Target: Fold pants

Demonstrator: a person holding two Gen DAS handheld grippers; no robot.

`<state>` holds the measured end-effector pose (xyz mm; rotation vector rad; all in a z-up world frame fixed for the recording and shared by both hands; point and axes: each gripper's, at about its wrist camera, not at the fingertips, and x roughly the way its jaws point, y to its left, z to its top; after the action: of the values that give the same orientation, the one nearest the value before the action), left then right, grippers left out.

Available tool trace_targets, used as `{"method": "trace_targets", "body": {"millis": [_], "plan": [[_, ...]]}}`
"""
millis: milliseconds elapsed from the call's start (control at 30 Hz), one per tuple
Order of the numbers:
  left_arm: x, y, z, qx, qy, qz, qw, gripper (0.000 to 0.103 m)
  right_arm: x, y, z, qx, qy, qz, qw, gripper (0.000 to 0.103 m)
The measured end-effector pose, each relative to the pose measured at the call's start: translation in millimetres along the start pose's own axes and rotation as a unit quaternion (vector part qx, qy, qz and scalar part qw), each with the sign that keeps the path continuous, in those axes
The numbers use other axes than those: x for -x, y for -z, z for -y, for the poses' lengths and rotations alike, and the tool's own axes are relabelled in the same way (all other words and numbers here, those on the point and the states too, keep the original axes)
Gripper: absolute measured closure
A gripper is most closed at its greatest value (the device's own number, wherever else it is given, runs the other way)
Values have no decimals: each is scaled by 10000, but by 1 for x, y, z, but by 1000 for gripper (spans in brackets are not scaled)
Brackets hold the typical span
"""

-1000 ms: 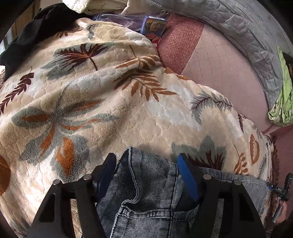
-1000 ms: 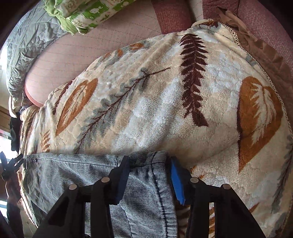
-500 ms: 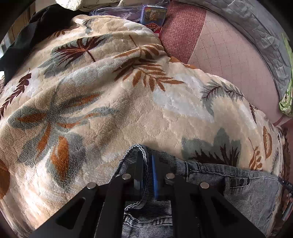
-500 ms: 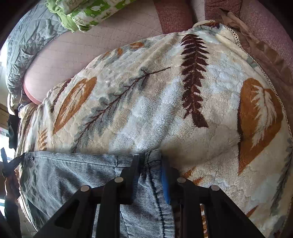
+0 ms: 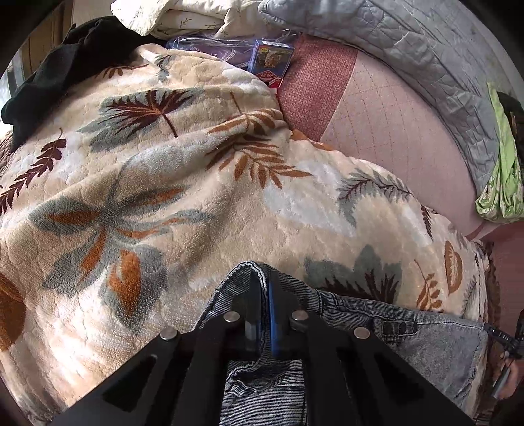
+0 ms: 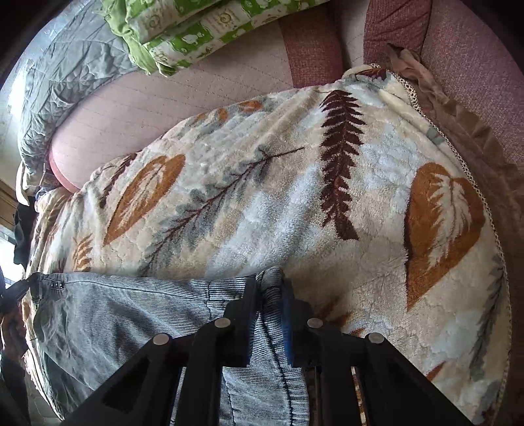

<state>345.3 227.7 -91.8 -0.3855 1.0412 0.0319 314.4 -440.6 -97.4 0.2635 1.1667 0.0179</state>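
Left gripper (image 5: 265, 295), left wrist view: a second ago its fingers (image 5: 273, 314) stood wide apart astride the near edge of the pants (image 5: 409, 337); they are now drawn together and clamped on a raised ridge of grey denim at the waistband corner, with the fabric peaking up between them. The pants lie flat on the leaf-patterned blanket (image 5: 163, 203) that covers the bed, near its front edge, with the snap buttons of the waistband visible to the right of the grip. Beyond the blanket sit a blue card box (image 5: 270, 62), a dark garment (image 5: 59, 65) and a grey quilt (image 5: 409, 55), all well apart from the work. Right gripper (image 6: 271, 291), right wrist view: the same change shows here, the fingers (image 6: 286, 314) having closed from an open straddle onto a pinch of the denim hem, which bunches between them; the rest of the cloth spreads flat to the left across the blanket (image 6: 262, 196). A green patterned cloth (image 6: 196, 29) lies folded far behind. Judged from this, both ends of one edge are now secured, so the grasp stage is complete and the lift-and-carry of the fold can begin; the thick denim is likely to hold well in the pinch.
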Motion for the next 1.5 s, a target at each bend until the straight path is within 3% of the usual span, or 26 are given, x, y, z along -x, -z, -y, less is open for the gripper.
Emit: {"method": "trace_targets", "body": {"millis": [200, 400, 567, 767, 1067, 1333, 1500], "plan": [[31, 7, 4, -13, 276, 239, 9993, 100, 31, 7, -7, 56, -104, 247, 9996, 89], [91, 30, 0, -187, 534, 586, 9967, 100, 74, 28, -12, 142, -279, 519, 9982, 89], [155, 72, -15, -272, 743, 899, 9928, 100, 113, 67, -7, 122, -491, 743, 9960, 89], [209, 147, -38, -360, 850, 1028, 9904, 99, 143, 141, 1, 178, -604, 764, 9951, 89], [212, 228, -71, -346, 535, 608, 9961, 99, 150, 244, 12, 82, -781, 454, 9959, 89], [221, 227, -84, -151, 641, 719, 9952, 99, 170, 270, 11, 162, -851, 468, 9951, 89], [195, 242, -100, -16, 474, 227, 9986, 97, 124, 293, 24, 190, -556, -495, 9970, 85]]}}
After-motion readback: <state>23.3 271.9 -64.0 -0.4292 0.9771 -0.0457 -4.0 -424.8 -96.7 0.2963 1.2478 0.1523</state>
